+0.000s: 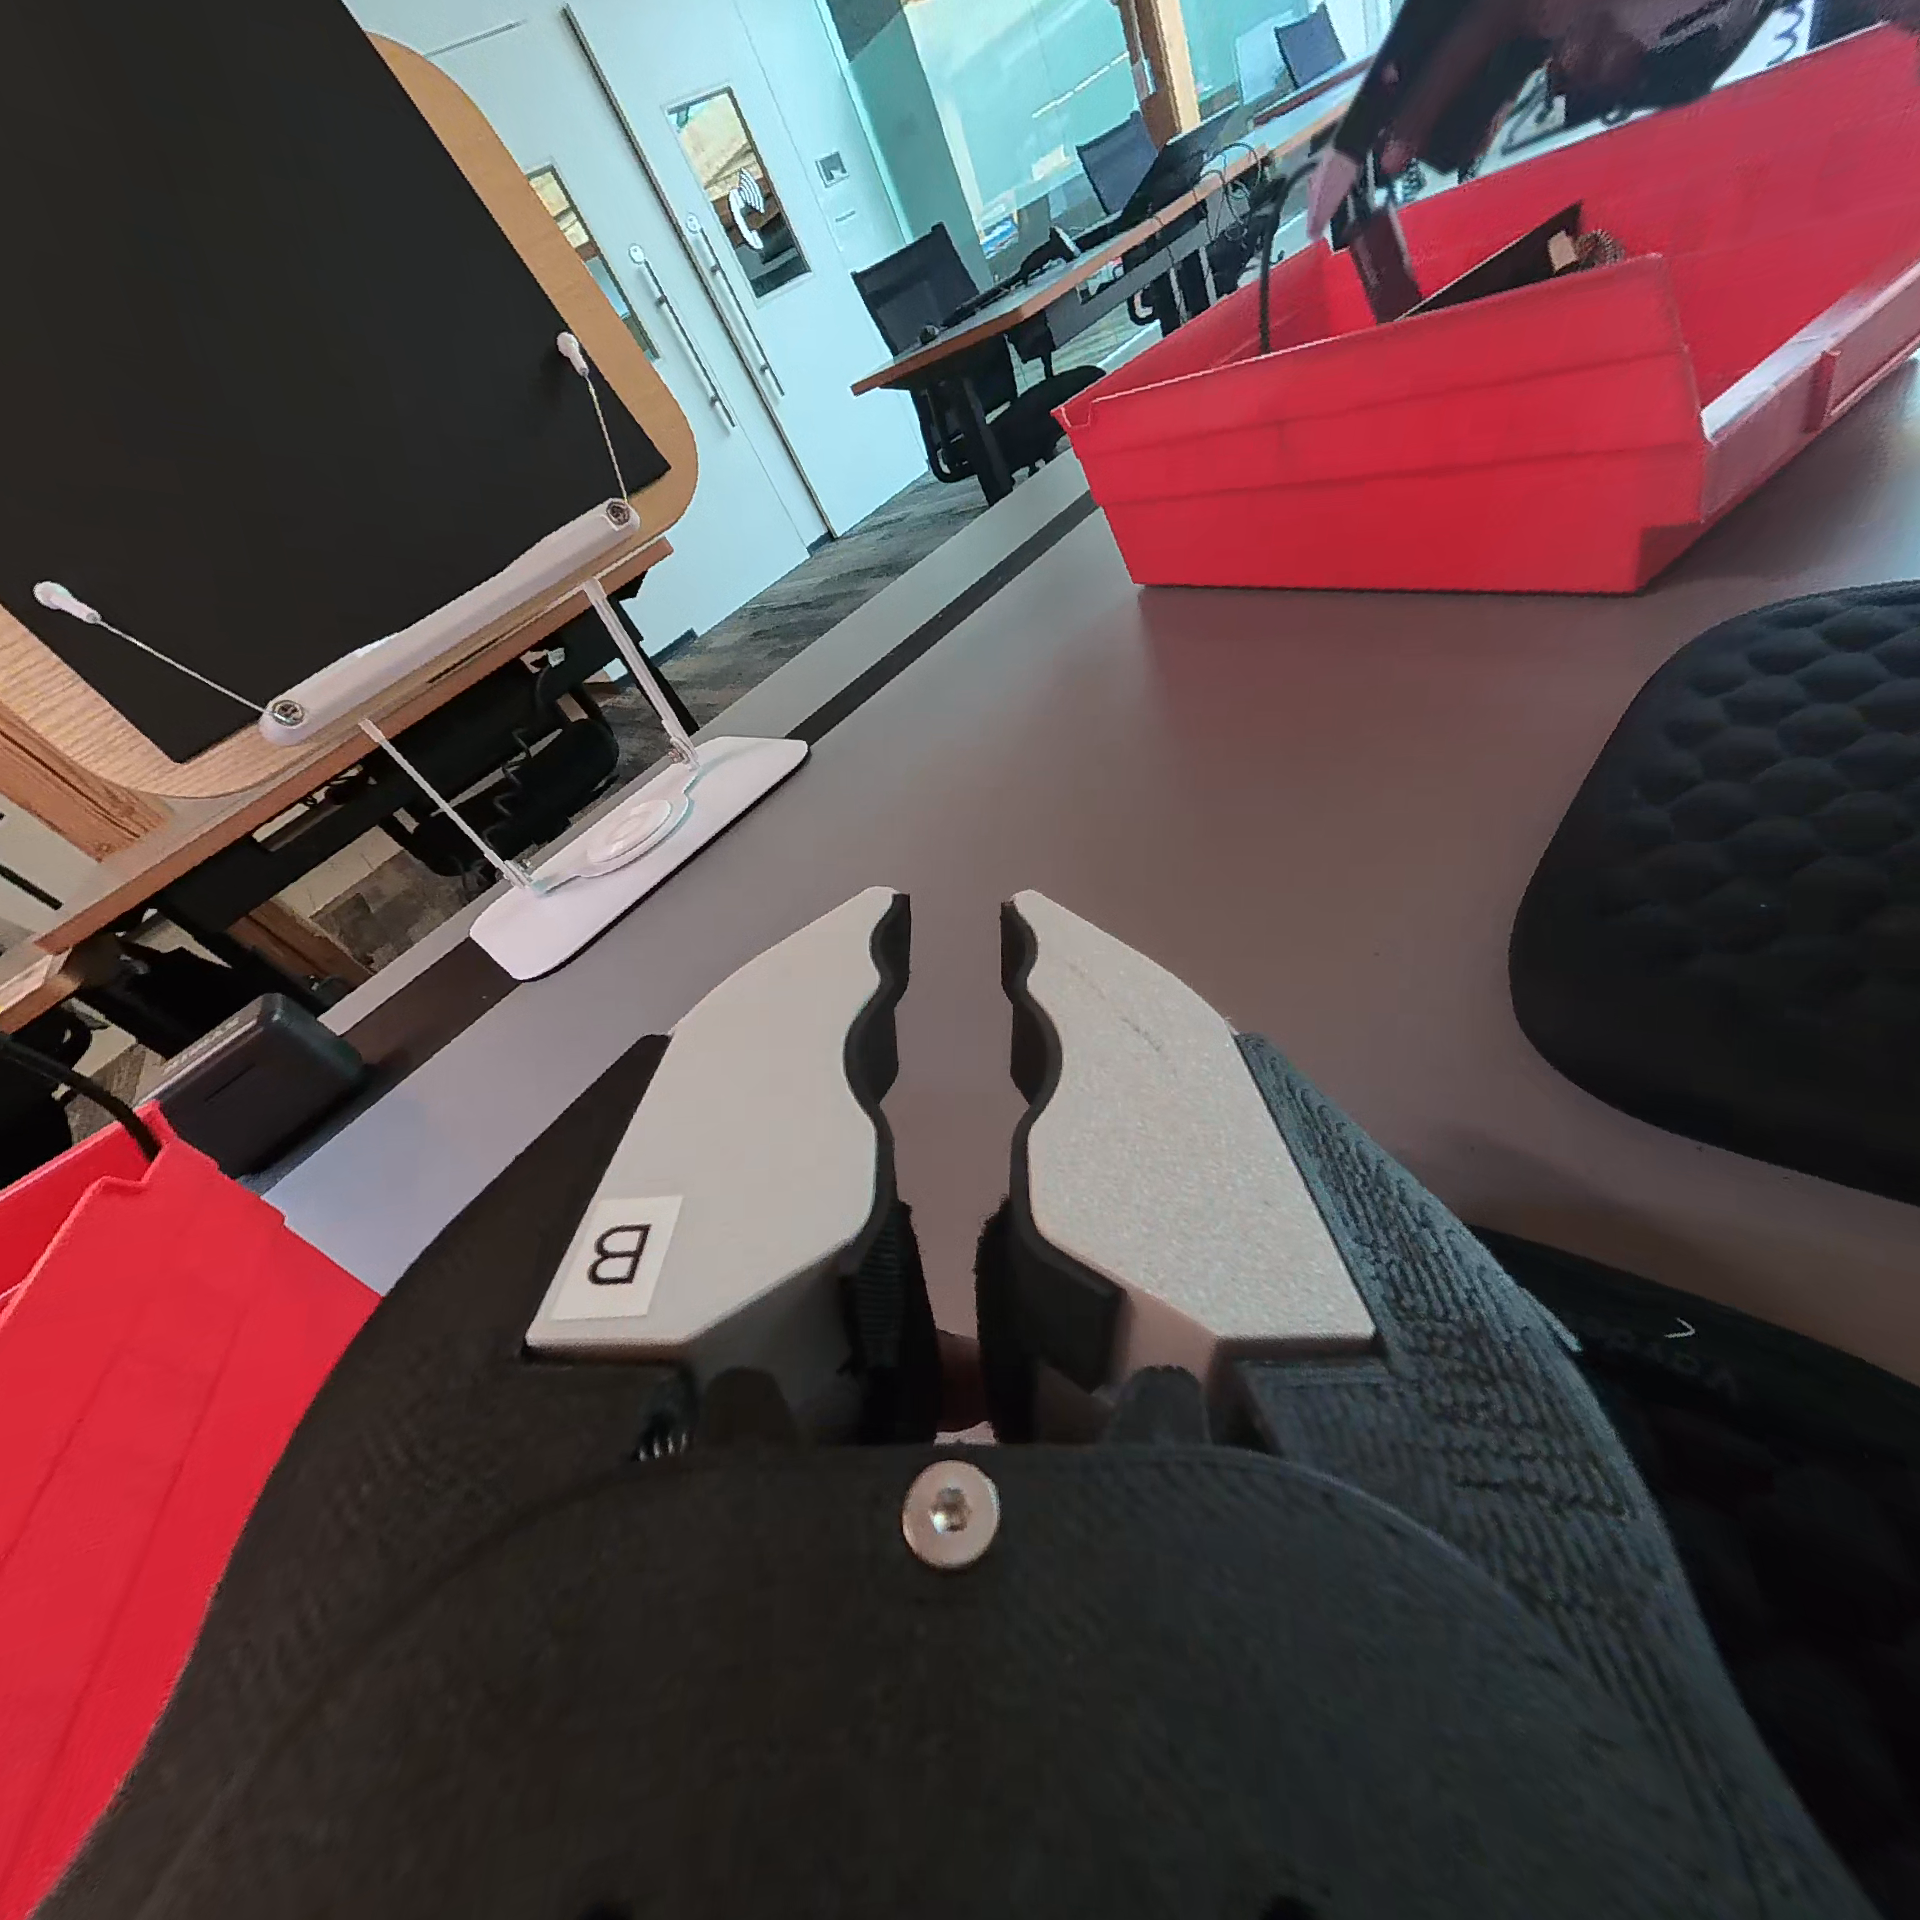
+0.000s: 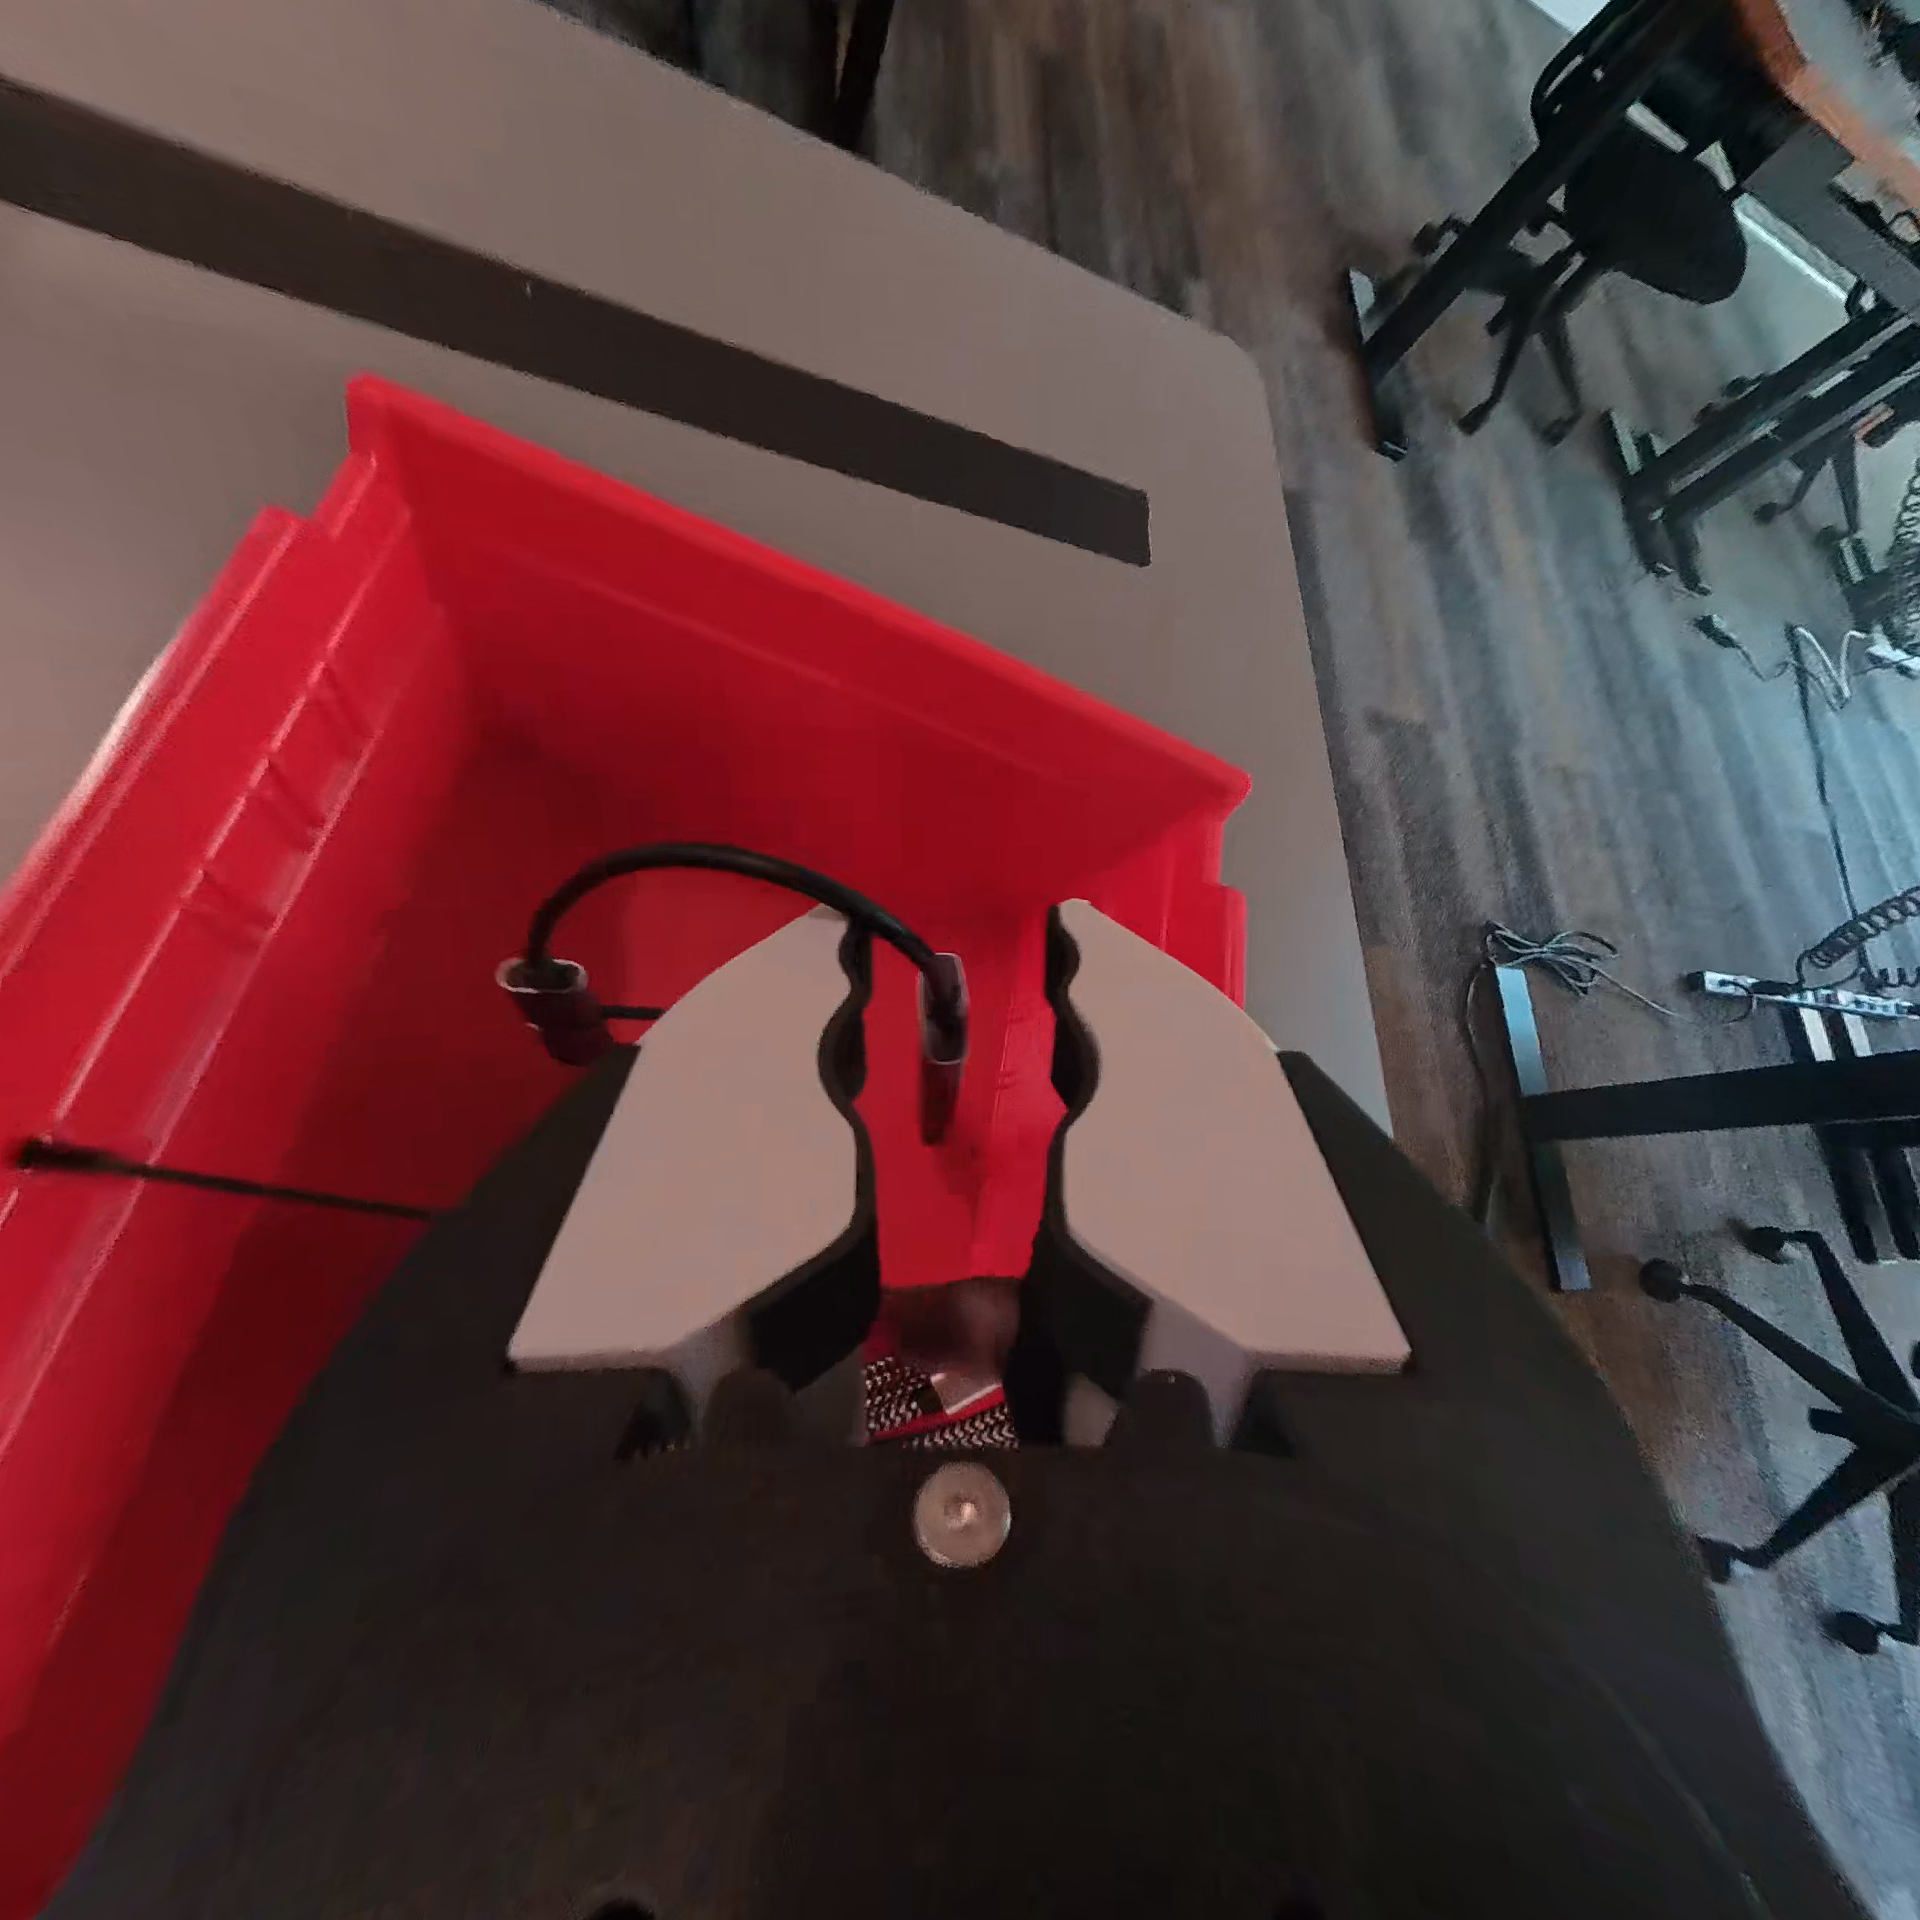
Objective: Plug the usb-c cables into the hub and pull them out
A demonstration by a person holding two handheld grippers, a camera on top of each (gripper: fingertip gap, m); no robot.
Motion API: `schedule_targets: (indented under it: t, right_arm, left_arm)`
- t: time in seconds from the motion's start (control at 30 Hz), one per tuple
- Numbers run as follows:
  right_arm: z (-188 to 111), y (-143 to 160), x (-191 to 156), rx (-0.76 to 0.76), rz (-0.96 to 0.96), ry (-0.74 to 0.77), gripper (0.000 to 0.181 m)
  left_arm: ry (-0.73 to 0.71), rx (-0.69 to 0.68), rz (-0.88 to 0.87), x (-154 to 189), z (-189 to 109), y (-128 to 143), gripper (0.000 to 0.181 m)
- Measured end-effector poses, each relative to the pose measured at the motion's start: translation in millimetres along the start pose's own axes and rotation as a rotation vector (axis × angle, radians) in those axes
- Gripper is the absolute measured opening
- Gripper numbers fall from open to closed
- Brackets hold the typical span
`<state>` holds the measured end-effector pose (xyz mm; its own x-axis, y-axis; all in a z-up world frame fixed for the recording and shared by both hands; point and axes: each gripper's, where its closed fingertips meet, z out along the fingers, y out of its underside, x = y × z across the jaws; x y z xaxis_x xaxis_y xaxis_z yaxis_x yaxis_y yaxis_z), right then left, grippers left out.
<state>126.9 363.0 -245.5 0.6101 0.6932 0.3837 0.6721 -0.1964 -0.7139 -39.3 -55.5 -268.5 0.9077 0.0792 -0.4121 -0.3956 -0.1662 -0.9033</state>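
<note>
Left gripper (image 1: 954,914): fingers parted by a narrow gap, nothing held between them; grey worktop (image 1: 1195,748) is seen through the gap. A black honeycomb-textured pad (image 1: 1756,894) lies just to the right. A red bin (image 1: 1382,457) sits farther ahead on the worktop, with the other gripper seen dimly above it. A white stand (image 1: 634,842) carrying a black board (image 1: 239,343) is placed ahead to the left. A second red bin (image 1: 135,1403) is seen at the near left edge, a small black box (image 1: 260,1081) beside it.

Right gripper (image 2: 951,920): fingers spread wide, empty, held above the red bin (image 2: 644,665). A short black usb-c cable (image 2: 717,868) is arched inside the bin; one plug (image 2: 940,1049) is seen between the fingers, not gripped, the other plug (image 2: 551,997) to the left. The hub cannot be made out.
</note>
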Motion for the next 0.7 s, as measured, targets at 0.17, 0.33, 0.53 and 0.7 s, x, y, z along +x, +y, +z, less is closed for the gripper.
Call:
schedule_targets:
  t: [0.17, 0.33, 0.53, 0.7]
  right_arm:
    - [-15, -10, -2, 0.064, 0.024, 0.011, 0.056]
    - [-47, -35, -24, 0.184, 0.07, -0.116, 0.078]
    - [-155, -102, -108, 0.821, 0.242, -0.492, 0.122]
    - [-235, -88, -187, 1.107, 0.246, -0.63, 0.13]
  left_arm:
    - [0.003, 0.002, 0.0, 0, 0, 0, 0.015]
    - [-0.002, -0.002, 0.011, 0, 0, 1, 0.015]
    - [-0.006, 0.001, 0.007, -1, 1, 1, 0.016]
    - [-0.01, 0.004, 0.001, -2, 1, 2, 0.017]
